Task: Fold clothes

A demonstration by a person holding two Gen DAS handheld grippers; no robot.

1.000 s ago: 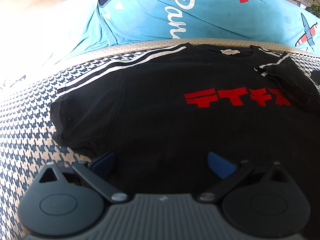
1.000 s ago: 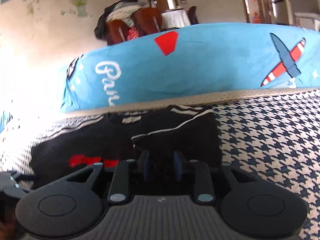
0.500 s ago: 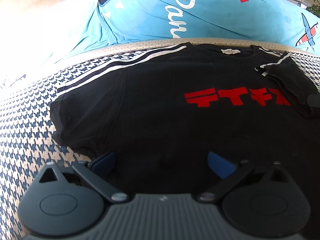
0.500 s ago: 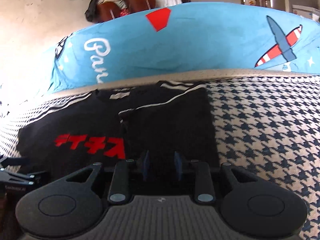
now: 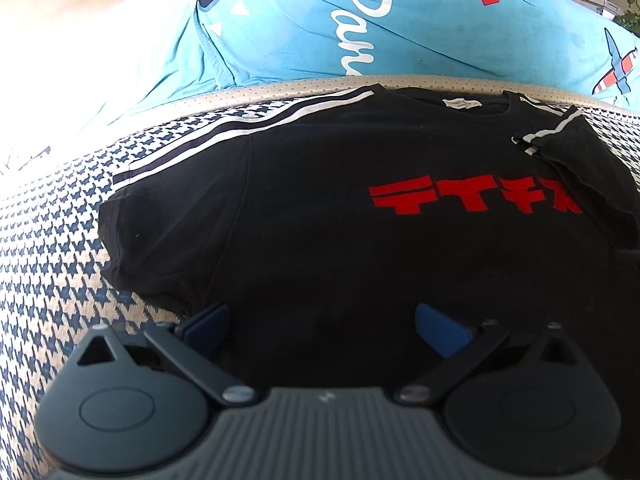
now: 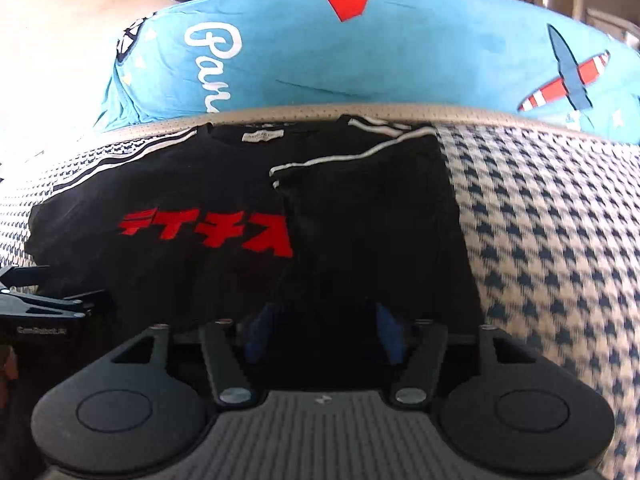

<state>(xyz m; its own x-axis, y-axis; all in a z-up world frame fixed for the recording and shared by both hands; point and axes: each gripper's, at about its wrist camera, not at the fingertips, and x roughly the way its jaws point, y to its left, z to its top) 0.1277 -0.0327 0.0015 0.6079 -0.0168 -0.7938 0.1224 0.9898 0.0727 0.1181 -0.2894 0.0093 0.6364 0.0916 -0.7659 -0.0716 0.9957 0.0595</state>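
Garment: black cotton T-shirt with red block lettering and white shoulder stripes, lying flat, front side up, directly ahead of both claws.
Support surface: blue-and-white houndstooth fabric cover; the T-shirt rests on it.
Folded section: right sleeve and side panel of the T-shirt, laid over the chest, its edge touching the end of the red lettering.
Unfolded section: left sleeve, spread flat ahead and to the left of the left claw.
Left claw: blue pads spread wide, low over the T-shirt hem, nothing between them.
Right claw: blue pads parted, over the folded section; contact with the cloth cannot be determined.
Background: light blue printed bedding with white script and aeroplane motif, beyond the collar.
Cross-view: left claw body visible to the left of the right claw.
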